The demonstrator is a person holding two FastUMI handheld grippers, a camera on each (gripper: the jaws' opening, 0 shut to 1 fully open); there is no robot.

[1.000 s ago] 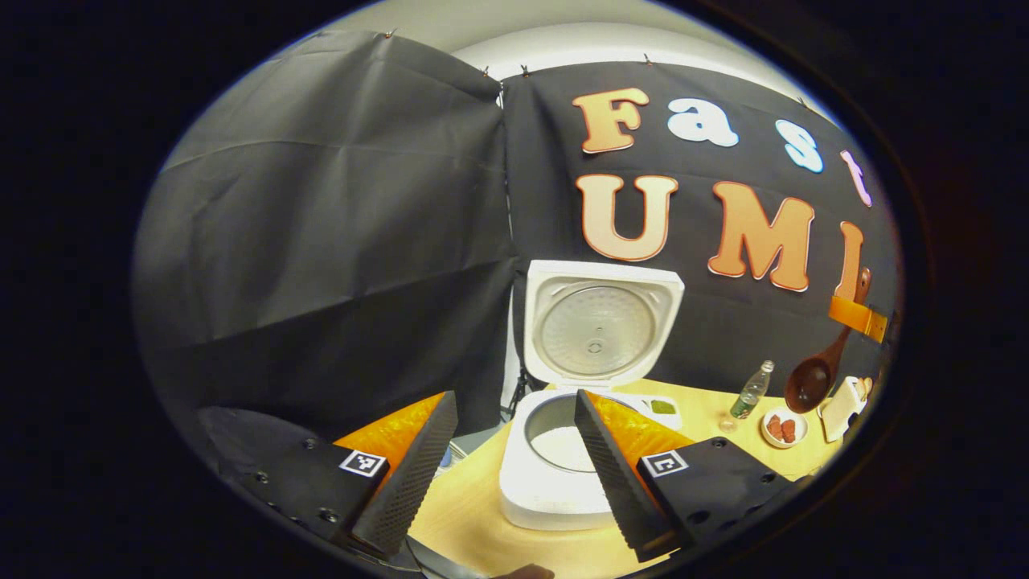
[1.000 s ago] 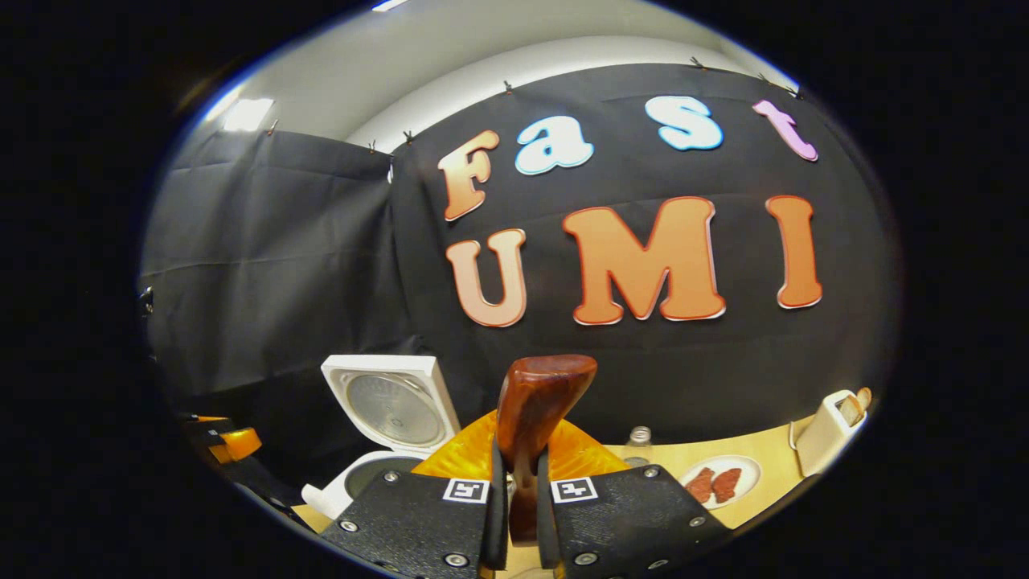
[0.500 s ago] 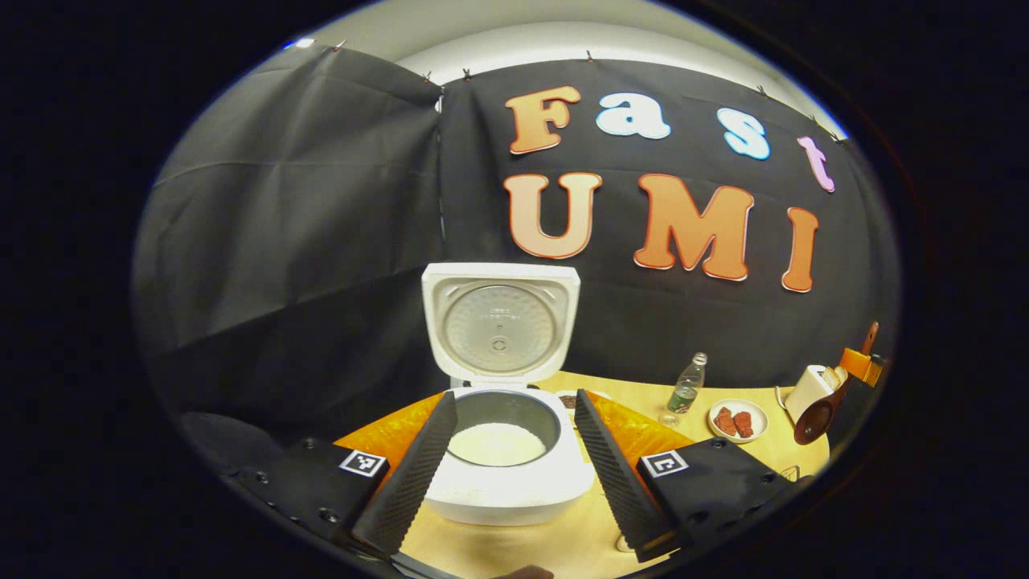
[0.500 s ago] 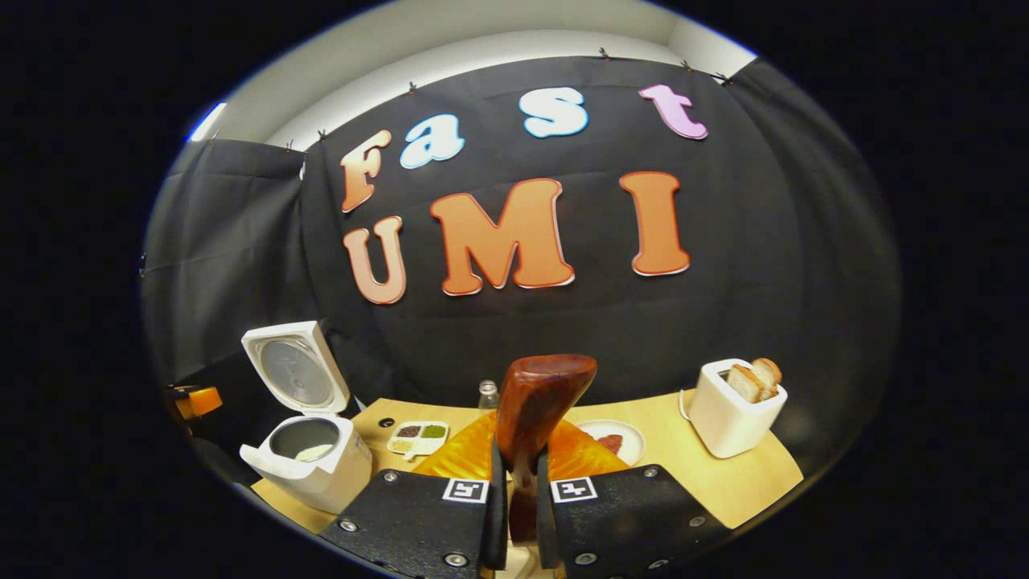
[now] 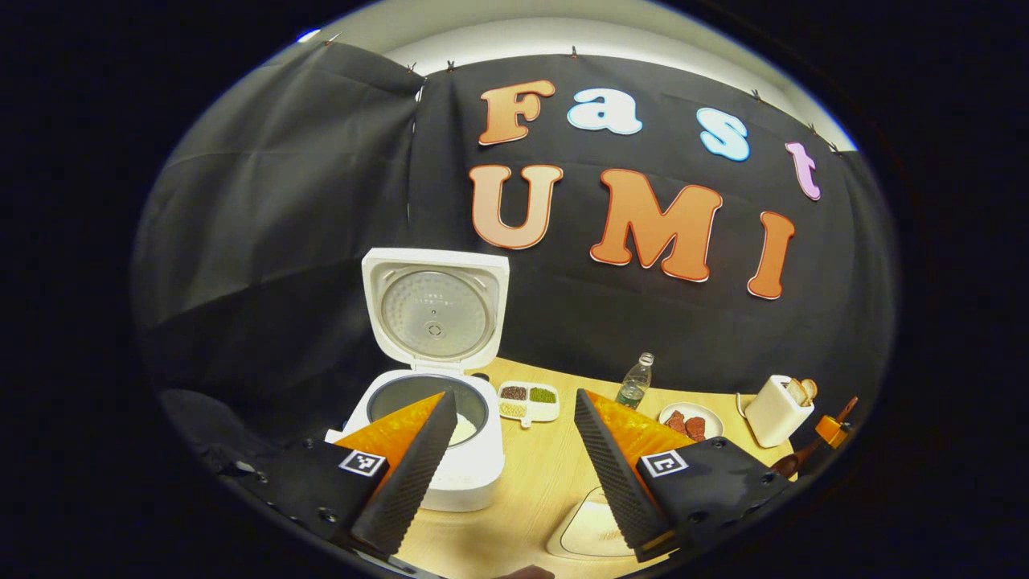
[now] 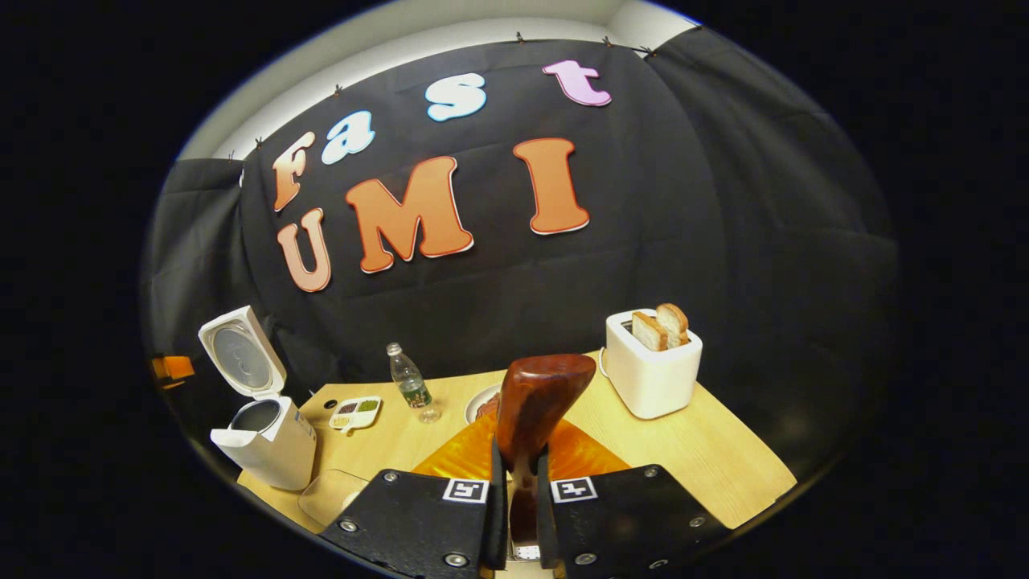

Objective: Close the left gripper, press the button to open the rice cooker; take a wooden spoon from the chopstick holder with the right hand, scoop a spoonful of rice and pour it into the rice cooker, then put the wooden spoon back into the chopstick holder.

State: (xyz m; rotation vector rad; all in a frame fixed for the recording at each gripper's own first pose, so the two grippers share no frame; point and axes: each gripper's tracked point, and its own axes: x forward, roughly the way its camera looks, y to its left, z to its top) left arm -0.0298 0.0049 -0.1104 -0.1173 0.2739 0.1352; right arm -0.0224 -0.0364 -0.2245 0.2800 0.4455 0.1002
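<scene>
The white rice cooker [image 5: 450,470] stands open on the wooden table, its lid [image 5: 434,310] upright and white rice [image 5: 464,430] in the pot. My left gripper [image 5: 514,396] is open just before it, with nothing between its fingers. In the right gripper view my right gripper [image 6: 516,470] is shut on the brown wooden spoon [image 6: 537,398], whose thick end sticks up above the fingers. That gripper [image 5: 832,429] shows at the far right of the left gripper view, the spoon's bowl [image 5: 792,465] hanging below it. The cooker [image 6: 269,446] stands far left in the right gripper view.
On the table are a small divided dish [image 5: 529,400], a clear bottle [image 5: 635,380], a plate with red pieces [image 5: 691,420], a white toaster with bread [image 6: 651,366] and a shallow pale tray [image 5: 591,532] near the front edge. Black cloth walls the back and sides.
My right gripper has carried the spoon rightward and lower, away from the cooker toward the toaster side. The left gripper view has swung right, so the cooker sits further left; the left gripper stays open.
</scene>
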